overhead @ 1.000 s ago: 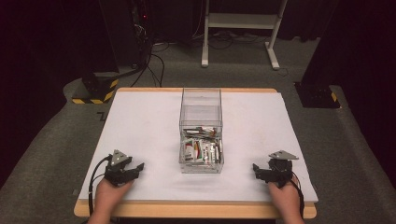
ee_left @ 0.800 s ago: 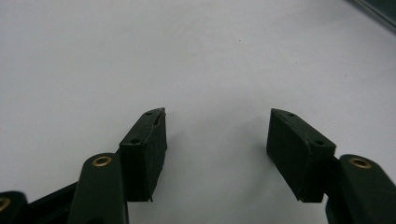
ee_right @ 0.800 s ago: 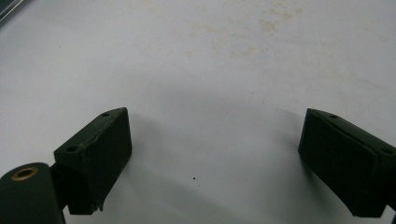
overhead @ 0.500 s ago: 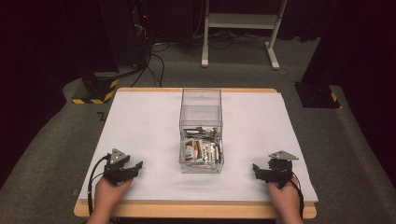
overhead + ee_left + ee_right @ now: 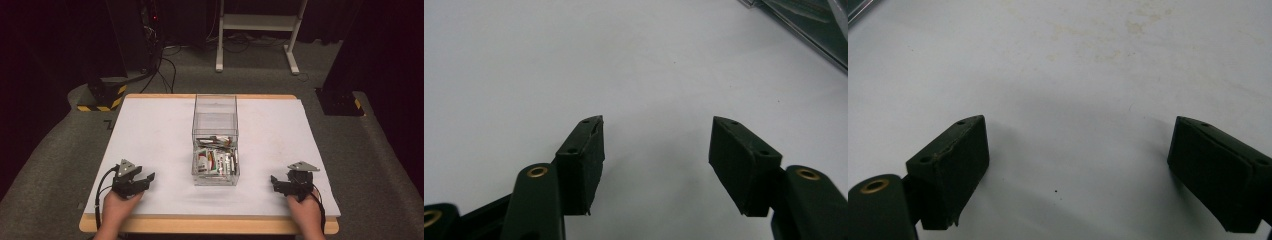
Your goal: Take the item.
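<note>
Your clear plastic box (image 5: 215, 140) sits mid-frame on the white table (image 5: 150, 130), small packets piled inside, long axis running away from you; your left gripper (image 5: 142, 180) and right gripper (image 5: 278, 183) rest spread, empty

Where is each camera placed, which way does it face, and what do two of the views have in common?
High view: above the person's side, looking forward and down at the white table, the clear box, both hands, the left tool and the right tool.
Left gripper view: on the left tool, looking along its open jaws at the table top; a box corner appears at the upper right.
Right gripper view: on the right tool, jaws open, over the stained table top.
Shared: high and left gripper views both show the box.
</note>
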Tool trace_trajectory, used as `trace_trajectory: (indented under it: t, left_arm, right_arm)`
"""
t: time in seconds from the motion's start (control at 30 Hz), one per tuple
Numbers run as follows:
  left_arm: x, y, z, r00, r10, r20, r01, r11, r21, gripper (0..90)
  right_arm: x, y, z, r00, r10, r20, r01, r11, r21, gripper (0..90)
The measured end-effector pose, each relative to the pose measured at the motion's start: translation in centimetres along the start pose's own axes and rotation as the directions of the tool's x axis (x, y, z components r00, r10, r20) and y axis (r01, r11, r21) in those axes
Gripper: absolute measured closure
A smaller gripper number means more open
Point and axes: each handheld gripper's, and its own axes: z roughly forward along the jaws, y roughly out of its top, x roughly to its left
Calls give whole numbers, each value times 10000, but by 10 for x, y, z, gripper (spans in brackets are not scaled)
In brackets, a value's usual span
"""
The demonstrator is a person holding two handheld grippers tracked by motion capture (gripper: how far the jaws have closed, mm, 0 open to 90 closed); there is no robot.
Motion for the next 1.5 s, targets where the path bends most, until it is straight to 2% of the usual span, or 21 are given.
trace_trajectory:
  t: [0.33, 0.43, 0.6, 1.33, 1.4, 1.5]
  left_arm:
    - [-10, 6, -1, 9999, 32, 105, -28, 9995, -301, 393]
    - [-14, 9, -2, 9997, 221, 66, -218, 9988, -436, 393]
    - [-19, 12, -1, 9995, 305, 62, -302, 9984, -484, 383]
    - [-51, 34, 2, 9951, 667, 728, -606, 9947, -826, 384]
    - [-55, 36, 1, 9939, 817, 737, -753, 9934, -860, 383]
    - [-61, 41, -2, 9928, 857, 837, -766, 9914, -1065, 381]
  right_arm:
    - [0, 0, 0, 10000, 1, -1, -1, 10000, -2, 93]
    - [0, 0, 0, 10000, -1, 5, 1, 10000, -1, 93]
    - [0, 0, 0, 10000, -10, 3, 10, 10000, -1, 93]
    - [0, 0, 0, 10000, -15, 3, 15, 10000, -1, 93]
    - [0, 0, 0, 10000, -19, 1, 19, 10000, -5, 93]
    - [0, 0, 0, 10000, -19, -1, 19, 10000, -7, 93]
